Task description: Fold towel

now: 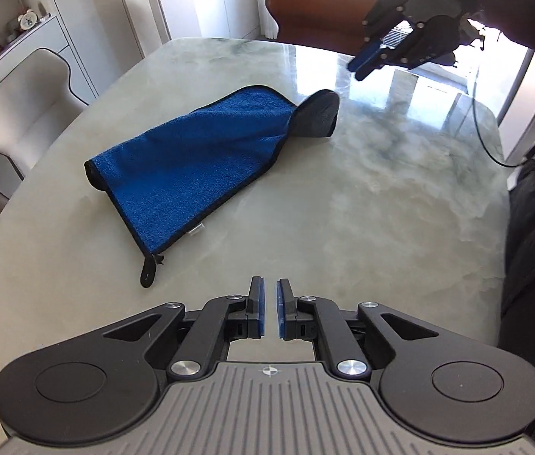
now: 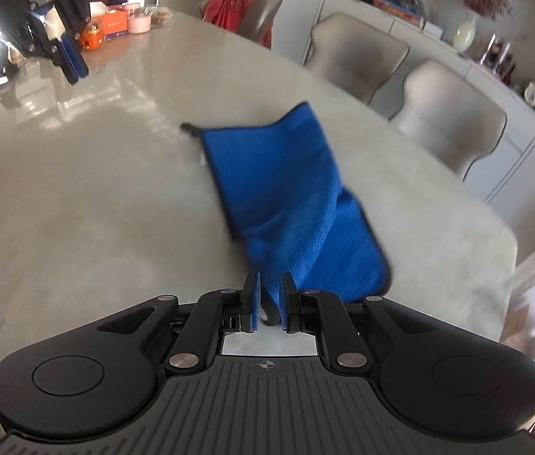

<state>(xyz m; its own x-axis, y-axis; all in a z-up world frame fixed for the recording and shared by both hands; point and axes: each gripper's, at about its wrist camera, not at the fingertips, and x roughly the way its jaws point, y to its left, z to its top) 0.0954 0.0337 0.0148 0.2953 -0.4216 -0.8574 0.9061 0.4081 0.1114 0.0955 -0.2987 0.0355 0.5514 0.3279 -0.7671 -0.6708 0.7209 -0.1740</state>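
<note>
A blue towel point(image 1: 191, 151) with black trim lies folded lengthwise on the marble table point(image 1: 362, 208), its far end bunched up with the dark underside showing. My left gripper point(image 1: 270, 295) hovers near the table's front, apart from the towel, with a narrow gap between its blue pads and nothing in it. My right gripper point(image 1: 362, 66) is raised above the table beyond the towel's far end. In the right wrist view the towel point(image 2: 286, 189) lies just ahead of my right gripper point(image 2: 270, 288), whose pads stand slightly apart and hold nothing. The left gripper point(image 2: 74, 64) shows at far left.
Grey chairs point(image 1: 28, 110) stand along the table's left side and a brown chair point(image 1: 324, 7) at its far end. An orange object point(image 2: 93, 34), boxes and jars sit at the table's other end. A black cable point(image 1: 483, 125) hangs at the right.
</note>
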